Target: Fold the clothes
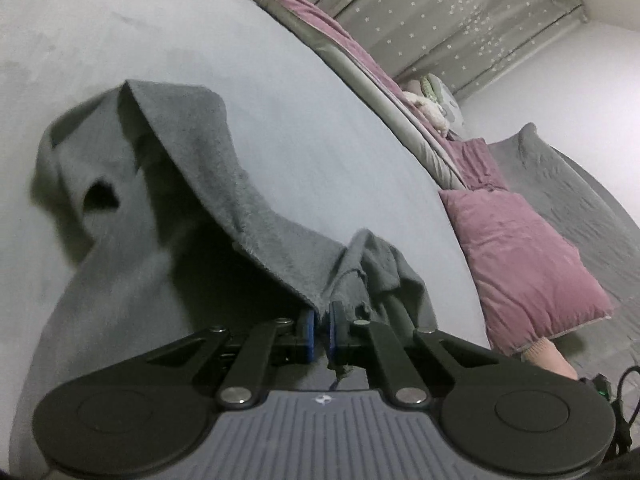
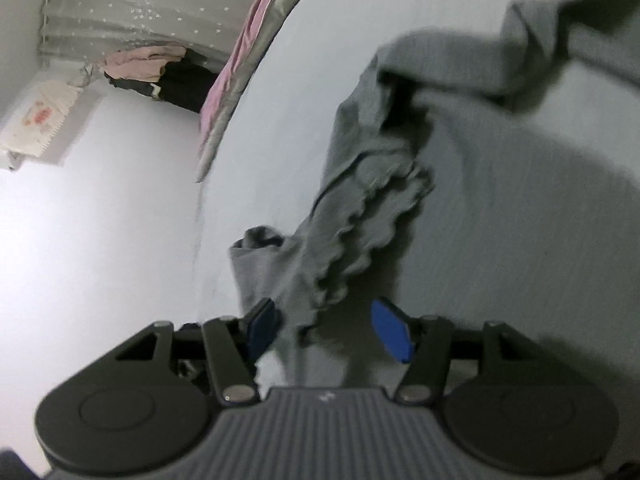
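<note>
— Garment (image 1: 192, 184) position? Grey, fuzzy; it lay crumpled on the pale sheet (image 1: 300, 92), one edge lifted toward your left gripper (image 1: 322, 330).

— Left fingers? Nearly closed, blue pads (image 1: 307, 334) pinching that lifted edge.

— And your right gripper (image 2: 332, 330)? Fingers stood wide apart, holding nothing; the scalloped hem (image 2: 360, 232) hung between and just ahead of them. That view was blurred.

— Surroundings? Pink pillow (image 1: 524, 264) lay beside the sheet.
</note>
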`<state>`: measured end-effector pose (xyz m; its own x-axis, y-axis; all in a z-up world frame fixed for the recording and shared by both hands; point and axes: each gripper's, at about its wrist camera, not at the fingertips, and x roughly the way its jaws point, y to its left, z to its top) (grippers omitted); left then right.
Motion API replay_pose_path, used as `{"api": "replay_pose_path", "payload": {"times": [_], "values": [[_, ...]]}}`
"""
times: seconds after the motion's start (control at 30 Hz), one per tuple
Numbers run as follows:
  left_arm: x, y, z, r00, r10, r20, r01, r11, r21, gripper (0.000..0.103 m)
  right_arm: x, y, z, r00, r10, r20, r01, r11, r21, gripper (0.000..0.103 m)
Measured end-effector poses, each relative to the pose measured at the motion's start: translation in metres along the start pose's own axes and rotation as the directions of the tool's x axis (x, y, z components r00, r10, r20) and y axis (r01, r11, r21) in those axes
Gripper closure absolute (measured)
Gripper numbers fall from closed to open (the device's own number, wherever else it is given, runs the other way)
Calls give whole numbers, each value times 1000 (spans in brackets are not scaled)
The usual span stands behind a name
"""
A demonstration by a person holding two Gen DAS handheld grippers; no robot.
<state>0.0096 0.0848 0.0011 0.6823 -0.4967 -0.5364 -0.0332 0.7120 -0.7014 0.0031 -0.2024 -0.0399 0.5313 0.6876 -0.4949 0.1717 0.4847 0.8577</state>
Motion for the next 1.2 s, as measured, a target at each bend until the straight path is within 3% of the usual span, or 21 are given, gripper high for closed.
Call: {"api": "replay_pose_path", "payload": {"times": [0.43,0.5,0.73,0.87,0.93,1.0,1.2], "values": [[-43,5,-43,997,-50,-56,46,996,-73,98,2,-28,-59,993,114,6,-113,971,212,47],[-45,5,-50,995,-48,-82,43,997,-62,98,7,-29,-59,991,134,18,-135,962,239,52],[-51,-10,-65,981,7,-193,16,993,118,98,18,-31,-47,993,106,50,-114,968,225,95],[-56,-26,-60,967,91,-240,-26,965,262,94,16,-35,-42,996,47,79,-61,979,194,95],[-59,-35,-54,965,120,-235,-39,946,322,83,13,-34,-43,996,31,84,-45,984,173,95],[-59,-44,-48,964,141,-225,-48,926,374,65,10,-33,-44,996,15,89,-28,988,152,95],[-21,-76,-29,947,210,-243,-61,862,504,60,-5,-37,-51,995,-5,97,-5,995,101,95]]}}
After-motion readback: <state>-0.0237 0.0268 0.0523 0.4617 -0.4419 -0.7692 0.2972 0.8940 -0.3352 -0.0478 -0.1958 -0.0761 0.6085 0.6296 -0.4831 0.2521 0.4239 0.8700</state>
